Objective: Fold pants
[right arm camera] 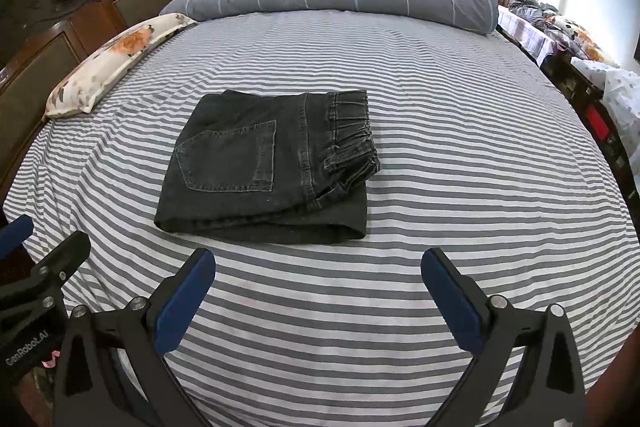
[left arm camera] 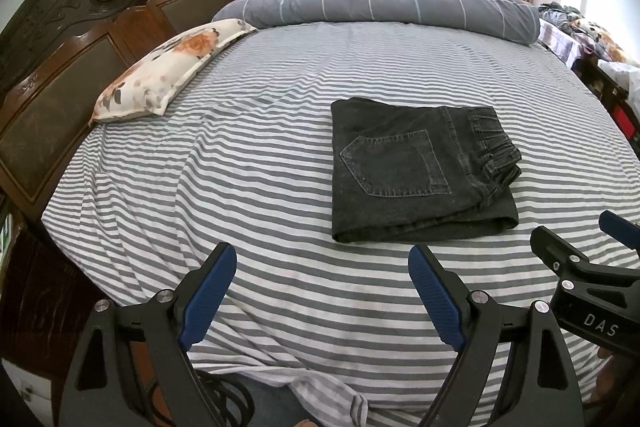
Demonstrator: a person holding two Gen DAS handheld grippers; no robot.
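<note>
Left wrist view, bed: a wide bed with a grey and white striped sheet fills the frame; a dark carved headboard runs along its left side.
Rolled quilt: a grey quilt with thin pale lines lies across the far edge of the bed.
Pillow: a flowered pillow leans along the headboard, well apart from the pants.
Pants: the dark denim pants lie folded into a compact rectangle near the middle of the sheet, back pocket up, gathered waistband on the right side, folded edge toward the cameras. Nothing touches them.
Left gripper: the left gripper hangs over bare sheet on the near side of the pants, to their left; its 2 blue-padded fingers stand wide apart, nothing between them.
Right gripper: the right gripper hovers just short of the pants' near edge; its fingers are also spread wide and empty.
</note>
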